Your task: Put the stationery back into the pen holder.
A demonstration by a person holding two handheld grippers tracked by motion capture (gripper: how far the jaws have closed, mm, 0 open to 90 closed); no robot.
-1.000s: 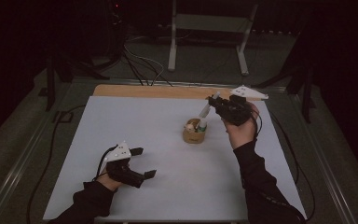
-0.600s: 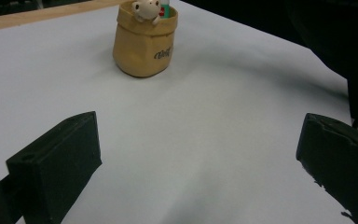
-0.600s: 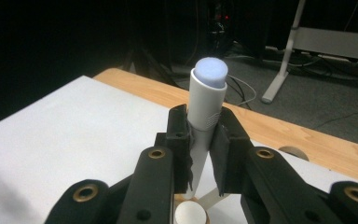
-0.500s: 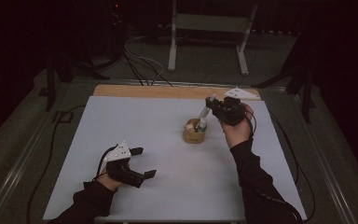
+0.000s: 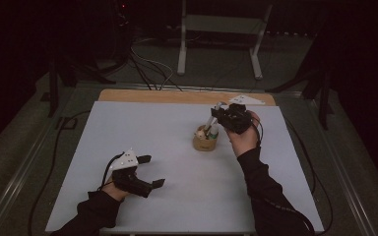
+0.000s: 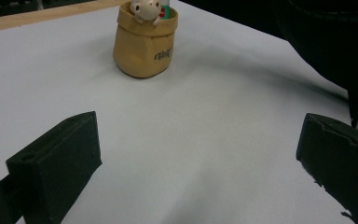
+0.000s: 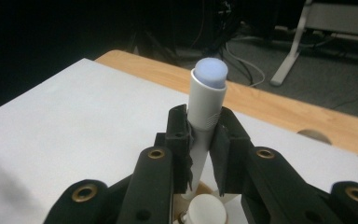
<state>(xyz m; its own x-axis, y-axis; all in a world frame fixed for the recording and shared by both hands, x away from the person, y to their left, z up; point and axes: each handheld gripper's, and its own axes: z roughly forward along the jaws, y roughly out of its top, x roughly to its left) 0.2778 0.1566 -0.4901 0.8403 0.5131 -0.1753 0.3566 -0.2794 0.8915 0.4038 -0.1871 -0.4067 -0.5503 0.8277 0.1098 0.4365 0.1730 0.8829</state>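
A small tan pouch-shaped holder with a little white figure on its rim stands mid-table, with a green and red item inside. My right gripper is shut on a white marker with a pale blue cap; the marker slants down into the holder. My left gripper rests open near the front left of the white mat, nothing between its jaws, pointing toward the holder.
The white mat covers a wooden table whose far edge shows. A white triangular plate lies near the back right. A metal stand and cables sit on the floor beyond.
My right gripper has moved left and lowered with the marker, bringing its lower end into the holder. The left gripper has stayed still.
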